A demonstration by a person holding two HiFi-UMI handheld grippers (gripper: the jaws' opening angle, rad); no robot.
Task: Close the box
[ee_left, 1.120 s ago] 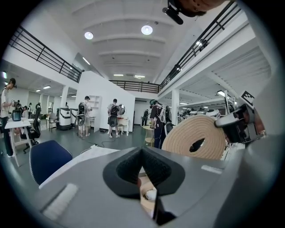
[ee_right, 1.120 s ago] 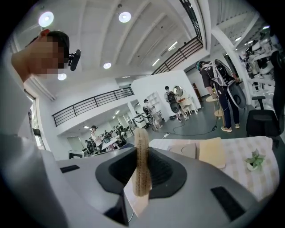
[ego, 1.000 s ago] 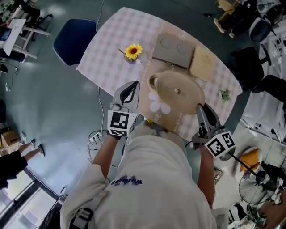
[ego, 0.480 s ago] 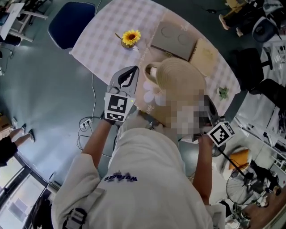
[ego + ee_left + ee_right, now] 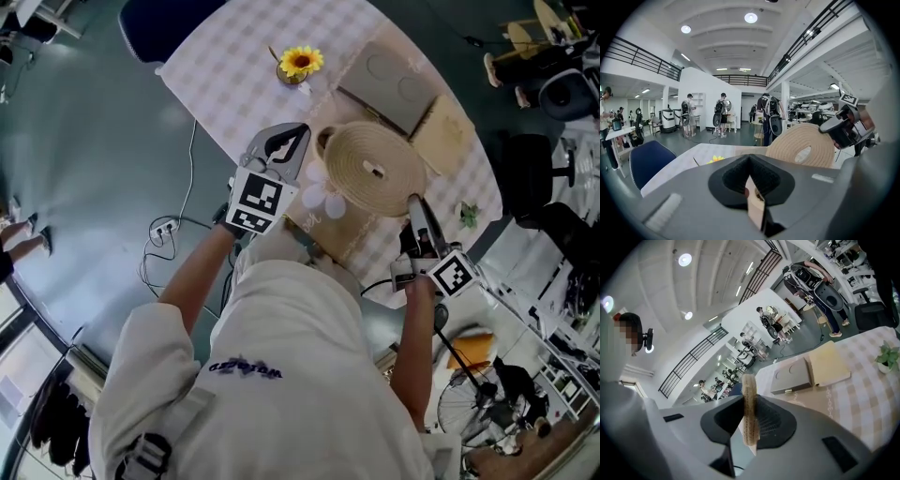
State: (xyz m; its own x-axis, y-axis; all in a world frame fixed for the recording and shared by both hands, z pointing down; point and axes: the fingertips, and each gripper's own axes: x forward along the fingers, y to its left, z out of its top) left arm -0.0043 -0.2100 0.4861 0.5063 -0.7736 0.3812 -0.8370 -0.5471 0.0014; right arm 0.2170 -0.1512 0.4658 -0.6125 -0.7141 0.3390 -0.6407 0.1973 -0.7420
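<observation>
Beyond, a flat grey box [image 5: 389, 80] is seen on the table [image 5: 216, 66], a tan panel [image 5: 441, 131] touching it, their join unclear. A straw hat [image 5: 375, 169] is gripped at its brim by the left claw [image 5: 295, 141] and right claw [image 5: 415, 208], both closed.

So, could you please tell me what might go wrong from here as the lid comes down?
1. The right gripper pinches only the thin rim of the woven lid, so the lid could twist or slip.
2. In the head view the lid hides whatever sits under it, so it may well seat off-centre.
3. The left gripper is close to the sunflower, which a sideways correction might knock over.
</observation>
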